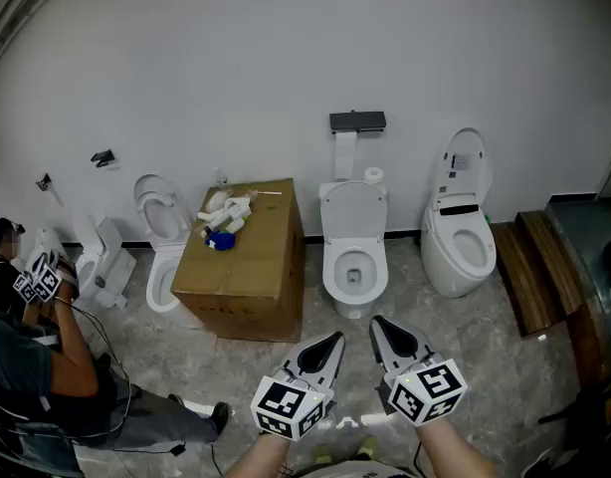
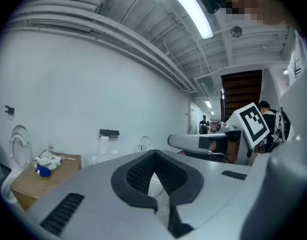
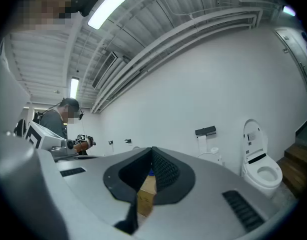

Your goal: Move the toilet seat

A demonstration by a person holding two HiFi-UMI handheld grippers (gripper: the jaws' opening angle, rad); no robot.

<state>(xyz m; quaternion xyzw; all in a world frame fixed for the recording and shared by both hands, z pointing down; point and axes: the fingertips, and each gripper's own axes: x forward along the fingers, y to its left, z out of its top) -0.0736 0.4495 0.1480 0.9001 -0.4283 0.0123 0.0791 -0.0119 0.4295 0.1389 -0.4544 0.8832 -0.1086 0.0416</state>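
The white middle toilet (image 1: 353, 267) stands against the wall straight ahead, its seat (image 1: 334, 267) down on the bowl and its lid (image 1: 353, 209) raised. My left gripper (image 1: 335, 338) and right gripper (image 1: 376, 321) hover side by side over the floor in front of it, both pointing at it, apart from it, both shut with nothing between their jaws. In the left gripper view the left gripper (image 2: 154, 153) has its jaws meeting at the tips, with the toilet's white showing through the gap behind them. The right gripper (image 3: 152, 149) looks the same in its own view.
A cardboard box (image 1: 244, 262) with white and blue items on top stands left of the middle toilet. Another toilet (image 1: 463, 239) stands to the right, lid up, beside wooden steps (image 1: 529, 267). A third toilet (image 1: 162, 257) is left of the box. A seated person (image 1: 47, 366) holds grippers at far left.
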